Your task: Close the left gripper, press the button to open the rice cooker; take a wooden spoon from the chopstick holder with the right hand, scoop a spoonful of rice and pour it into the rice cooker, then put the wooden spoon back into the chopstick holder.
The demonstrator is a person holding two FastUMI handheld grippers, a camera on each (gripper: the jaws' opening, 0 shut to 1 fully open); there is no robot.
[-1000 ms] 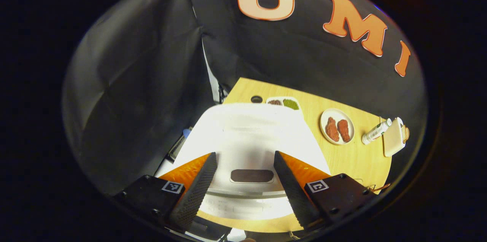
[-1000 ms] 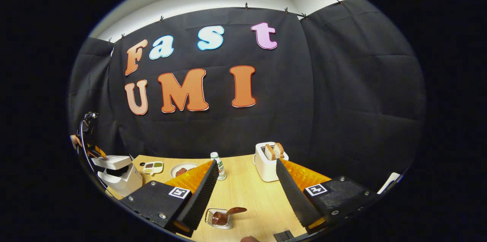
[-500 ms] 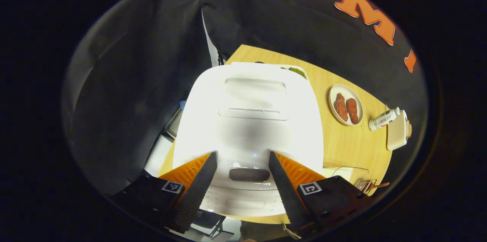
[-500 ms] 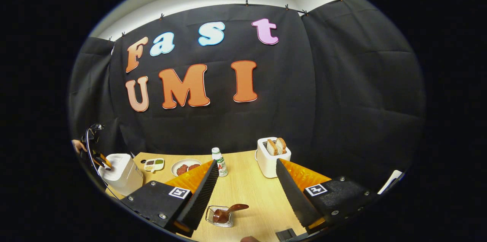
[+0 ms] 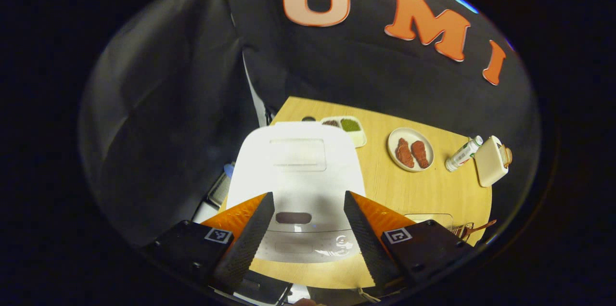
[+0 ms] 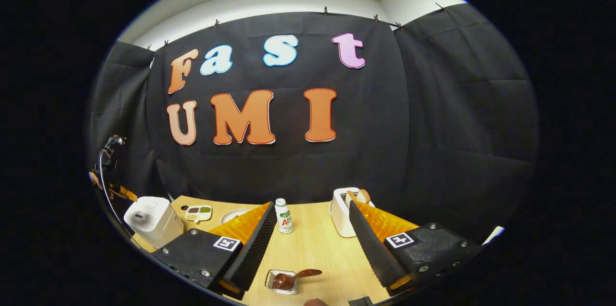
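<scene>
The wooden table (image 5: 433, 195) spread out under me, and on its left end sat the white rice cooker (image 5: 298, 171), lid down, with its dark oval button (image 5: 293, 218) facing me. My left gripper (image 5: 308, 234) hung above the cooker's front edge, its fingers spread wide to either side of the button and touching nothing. From the right gripper view the cooker (image 6: 149, 219) stood far off at the left end of the table. Toward the table's right end stood a white toaster (image 6: 342, 212) with bread in its slots, and beside it a small white bottle (image 6: 284, 216). A plate with two pieces of meat (image 5: 410, 149) lay near a divided dish (image 5: 347, 126) behind the cooker. My right gripper (image 6: 313, 243) was also parted and empty, above the chopstick holder (image 6: 280, 283), where the wooden spoon (image 6: 294, 278) leaned out to the right.
</scene>
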